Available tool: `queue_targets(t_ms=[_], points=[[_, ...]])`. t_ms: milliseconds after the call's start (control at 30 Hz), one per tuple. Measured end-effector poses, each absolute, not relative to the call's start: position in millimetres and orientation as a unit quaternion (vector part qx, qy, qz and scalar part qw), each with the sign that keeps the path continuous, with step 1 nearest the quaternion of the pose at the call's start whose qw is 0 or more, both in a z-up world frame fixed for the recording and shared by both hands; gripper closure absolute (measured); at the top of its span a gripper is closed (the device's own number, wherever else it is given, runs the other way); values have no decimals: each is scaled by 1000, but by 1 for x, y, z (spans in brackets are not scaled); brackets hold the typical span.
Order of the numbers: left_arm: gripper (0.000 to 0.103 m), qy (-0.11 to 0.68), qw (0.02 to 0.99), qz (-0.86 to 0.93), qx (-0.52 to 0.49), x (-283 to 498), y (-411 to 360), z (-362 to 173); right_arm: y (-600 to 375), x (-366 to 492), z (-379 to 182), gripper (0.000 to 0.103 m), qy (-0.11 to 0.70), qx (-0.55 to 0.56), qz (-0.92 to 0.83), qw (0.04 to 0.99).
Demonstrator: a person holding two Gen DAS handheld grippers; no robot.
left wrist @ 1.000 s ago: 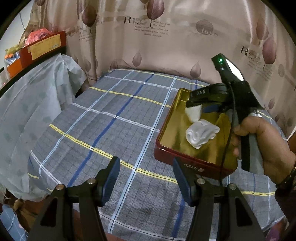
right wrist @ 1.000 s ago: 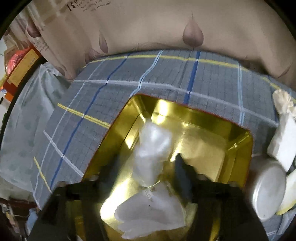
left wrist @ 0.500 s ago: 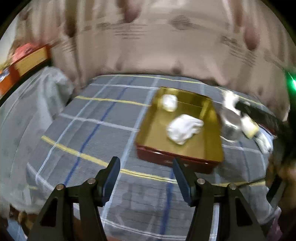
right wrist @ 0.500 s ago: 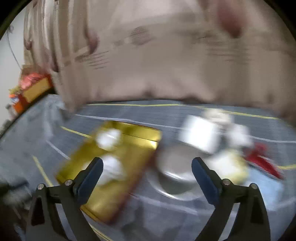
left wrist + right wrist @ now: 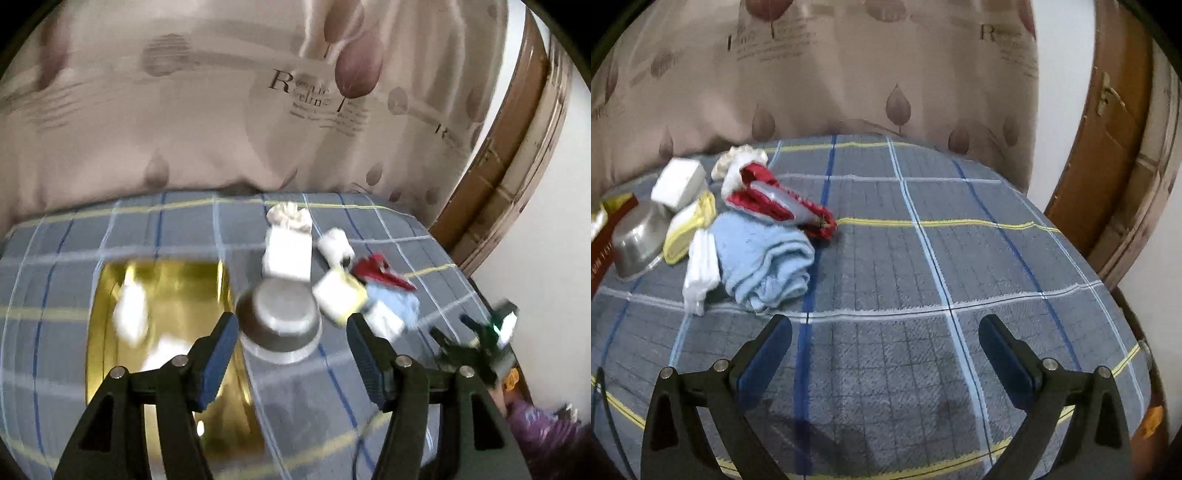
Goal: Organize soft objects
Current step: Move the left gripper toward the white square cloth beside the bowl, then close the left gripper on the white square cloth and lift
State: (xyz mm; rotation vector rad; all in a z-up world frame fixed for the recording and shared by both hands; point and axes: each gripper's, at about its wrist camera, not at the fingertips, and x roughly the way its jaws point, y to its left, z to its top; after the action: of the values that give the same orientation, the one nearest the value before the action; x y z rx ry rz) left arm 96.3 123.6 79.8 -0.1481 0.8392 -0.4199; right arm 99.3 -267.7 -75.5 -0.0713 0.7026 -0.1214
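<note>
The light-blue towel (image 5: 764, 258) lies up-left of the right gripper (image 5: 884, 350), which is nearer; both its jaws and the left gripper's (image 5: 288, 347) gape wide, empty.

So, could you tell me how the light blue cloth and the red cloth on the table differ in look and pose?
The light blue cloth is plain, thick and folded into soft rounded layers; the red cloth is shiny, with a grey centre panel, and lies flatter, tapering to a point. The light blue cloth sits nearer the camera, the red cloth behind it, touching its far edge. Both lie on the checked tablecloth, outside the gold tray.
</note>
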Motion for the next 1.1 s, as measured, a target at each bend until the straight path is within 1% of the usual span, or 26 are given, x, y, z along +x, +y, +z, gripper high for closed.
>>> queue_targets(t_ms=[100, 200, 300, 433, 533, 700, 833, 867, 900, 1000, 1100], points=[[40, 421, 875, -232, -61, 158, 100, 79, -252, 92, -78, 2, 341, -68, -36, 937], [40, 449, 850, -267, -67, 216, 85, 64, -244, 84, -77, 2, 328, -87, -21, 941], [40, 472, 837, -271, -52, 263, 75, 39, -256, 83, -78, 2, 332, -61, -9, 941], [40, 519, 807, -268, -86, 311, 76, -1, -263, 91, -80, 2, 343, -32, 2, 939], [40, 537, 796, -263, -92, 330, 76, -22, -259, 93, -81, 2, 346, -37, 8, 937], [40, 548, 776, -283, -132, 343, 80, -38, -257, 96, -84, 2, 358, -37, 13, 933], [41, 563, 762, -289, -137, 346, 69, -49, -257, 98, -86, 2, 366, -34, 15, 930], [45, 566, 759, -293, -137, 345, 66, -52, -257, 99, -87, 2, 368, -32, 16, 929], [69, 565, 760, -298, -124, 344, 61, -53, -257, 100, -88, 2, 372, -31, 18, 928], [74, 561, 762, -302, -121, 340, 58, -50, -257, 104, -91, 2, 384, -30, 21, 923], [75, 548, 769, -305, -126, 332, 57, -38, -258, 105, -91, 2, 385, -26, 23, 922]])
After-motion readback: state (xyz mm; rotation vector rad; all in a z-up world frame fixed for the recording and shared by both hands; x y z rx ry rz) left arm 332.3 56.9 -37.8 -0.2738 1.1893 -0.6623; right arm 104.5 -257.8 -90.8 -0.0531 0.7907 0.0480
